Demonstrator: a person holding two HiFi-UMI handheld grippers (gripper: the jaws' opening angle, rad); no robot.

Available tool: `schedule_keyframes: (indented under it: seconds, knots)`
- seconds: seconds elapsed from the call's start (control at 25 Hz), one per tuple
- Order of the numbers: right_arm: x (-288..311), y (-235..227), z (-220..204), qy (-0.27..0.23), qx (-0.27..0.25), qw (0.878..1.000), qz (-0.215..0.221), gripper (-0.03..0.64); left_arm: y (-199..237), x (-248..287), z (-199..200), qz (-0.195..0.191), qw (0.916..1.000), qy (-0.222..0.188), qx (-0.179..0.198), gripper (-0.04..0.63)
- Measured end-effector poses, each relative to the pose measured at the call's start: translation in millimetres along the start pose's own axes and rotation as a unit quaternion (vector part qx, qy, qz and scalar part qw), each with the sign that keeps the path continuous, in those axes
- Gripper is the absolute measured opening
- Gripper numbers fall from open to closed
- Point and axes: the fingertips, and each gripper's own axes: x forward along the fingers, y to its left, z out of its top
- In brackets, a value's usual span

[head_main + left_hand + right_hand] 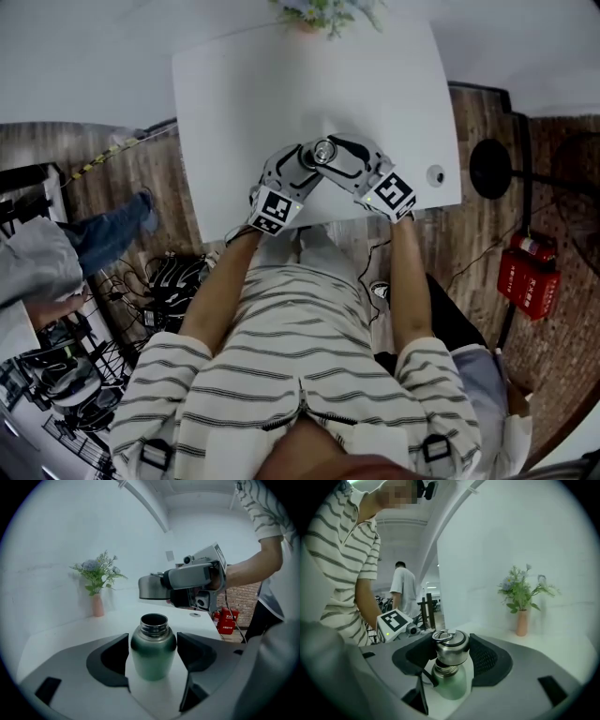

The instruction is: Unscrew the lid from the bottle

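From my end this reads as a lab or test workspace, not a home — a plain white table [234,112] on a wood-plank floor [478,253], with a tangle of cables [169,277] and gear heaped beside it. Red fire extinguishers [527,274] stand by a brick wall [241,592]. Another person [404,590] stands in the open, brightly lit room behind — and a vase of flowers [521,620] sits on the table.
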Motion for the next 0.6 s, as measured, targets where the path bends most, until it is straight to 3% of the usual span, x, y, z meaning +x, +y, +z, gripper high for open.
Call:
schedule_keyframes:
  seconds: [0.28, 0.44, 0.6]
  knots:
    - [-16.0, -10.5, 25.5, -0.037, 0.046, 0.992, -0.11, 0.258, 9.2, -24.5, 18.5, 0.017, 0.9992, -0.021, -0.032, 0.277]
    - [-32.2, -9.9, 40.4, -0.059, 0.079, 0.979, -0.18, 0.256, 15.2, -49.5, 41.4, 0.042, 0.9957, -0.046, -0.068, 0.228]
    - [-46.6, -15.9, 64.6, -0.078, 0.087, 0.964, -0.237, 0.256, 30.6, -66.4, 75.4, 0.072, 0.9912, -0.076, -0.081, 0.167]
